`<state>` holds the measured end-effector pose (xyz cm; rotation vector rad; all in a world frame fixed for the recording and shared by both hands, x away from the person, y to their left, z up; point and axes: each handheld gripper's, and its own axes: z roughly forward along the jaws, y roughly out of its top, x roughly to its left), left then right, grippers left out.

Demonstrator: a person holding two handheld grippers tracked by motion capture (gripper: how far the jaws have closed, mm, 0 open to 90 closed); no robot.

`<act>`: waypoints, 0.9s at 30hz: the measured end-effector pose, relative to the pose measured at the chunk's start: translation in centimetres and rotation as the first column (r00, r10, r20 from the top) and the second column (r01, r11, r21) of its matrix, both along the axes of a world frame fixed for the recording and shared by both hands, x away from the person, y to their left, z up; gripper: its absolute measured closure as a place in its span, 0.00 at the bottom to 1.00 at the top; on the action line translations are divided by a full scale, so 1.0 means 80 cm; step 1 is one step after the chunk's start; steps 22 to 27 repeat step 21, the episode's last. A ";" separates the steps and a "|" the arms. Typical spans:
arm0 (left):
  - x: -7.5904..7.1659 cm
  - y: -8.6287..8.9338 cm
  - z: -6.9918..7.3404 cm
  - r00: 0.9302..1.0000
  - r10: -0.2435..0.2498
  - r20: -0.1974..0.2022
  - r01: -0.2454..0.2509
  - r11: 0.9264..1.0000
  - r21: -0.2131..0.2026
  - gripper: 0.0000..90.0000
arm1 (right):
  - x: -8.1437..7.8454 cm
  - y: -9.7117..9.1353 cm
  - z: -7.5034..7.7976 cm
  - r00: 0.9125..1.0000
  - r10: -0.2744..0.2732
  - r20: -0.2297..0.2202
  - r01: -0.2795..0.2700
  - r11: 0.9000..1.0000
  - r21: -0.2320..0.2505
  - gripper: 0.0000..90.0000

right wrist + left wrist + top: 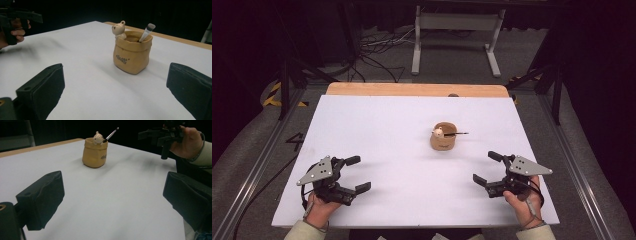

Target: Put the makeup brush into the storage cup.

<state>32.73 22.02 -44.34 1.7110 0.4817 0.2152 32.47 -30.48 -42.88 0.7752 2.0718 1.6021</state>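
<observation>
On the white table, the tan sack-shaped pot stands right of centre, well apart from both grippers. The left gripper and right gripper rest near the front edge, jaws spread wide with nothing between them. The right gripper view reveals lettering on the pot (unreadable from above), a small bear figure at its rim and a pen leaning inside.

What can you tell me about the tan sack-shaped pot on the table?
The tan pot looks like glazed ceramic moulded as a crumpled sack with a rolled rim and dark lettering on its side. A small pale bear figure perches on the rim. A dark-handled brush leans inside, jutting over the edge. The pot stands upright on the white table, right of centre, with nothing else touching it.
</observation>
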 end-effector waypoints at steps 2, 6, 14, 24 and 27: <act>0.000 -0.001 -0.002 1.000 0.001 -0.005 -0.001 1.000 -0.002 0.05 | 0.000 0.001 -0.003 1.000 0.002 -0.006 -0.002 1.000 -0.005 0.02; 0.000 -0.002 -0.005 1.000 -0.003 -0.017 0.003 1.000 0.000 0.05 | 0.002 0.003 -0.011 1.000 0.002 -0.025 -0.003 1.000 -0.012 0.02; -0.001 -0.002 -0.008 1.000 -0.004 -0.018 0.004 1.000 0.004 0.05 | 0.003 0.007 -0.020 0.999 -0.004 -0.036 0.004 1.000 -0.010 0.02; 0.000 -0.001 -0.010 1.000 -0.003 -0.028 0.003 1.000 -0.001 0.05 | 0.002 0.006 -0.018 1.000 -0.011 -0.022 0.011 1.000 0.006 0.02; 0.000 -0.001 -0.010 1.000 -0.003 -0.028 0.003 1.000 -0.001 0.05 | 0.002 0.006 -0.018 1.000 -0.011 -0.022 0.011 1.000 0.006 0.02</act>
